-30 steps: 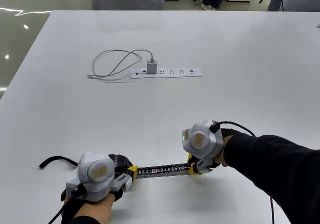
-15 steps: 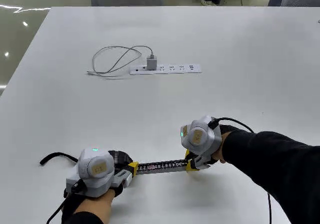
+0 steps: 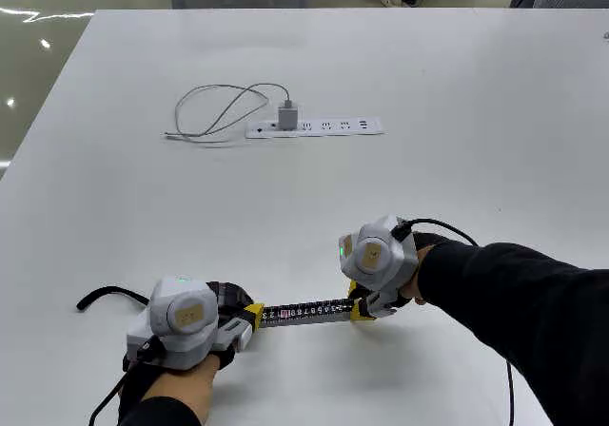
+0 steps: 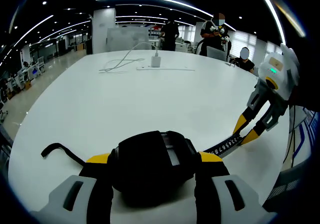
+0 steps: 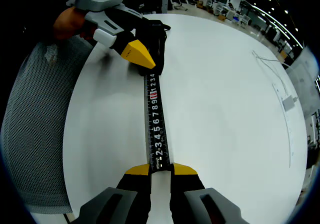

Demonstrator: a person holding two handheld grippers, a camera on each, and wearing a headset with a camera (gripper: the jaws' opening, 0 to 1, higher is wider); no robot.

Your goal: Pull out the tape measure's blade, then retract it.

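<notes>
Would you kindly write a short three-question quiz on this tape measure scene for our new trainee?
1. True or false: the right claw is shut on the free end of the blade.
2. What does the left claw grip? A) the black case that the blade runs out of; B) a screwdriver; C) a cup.
3. Fill in: the white charger is plugged into the ____.
Key: 1 true; 2 A; 3 power strip.
</notes>
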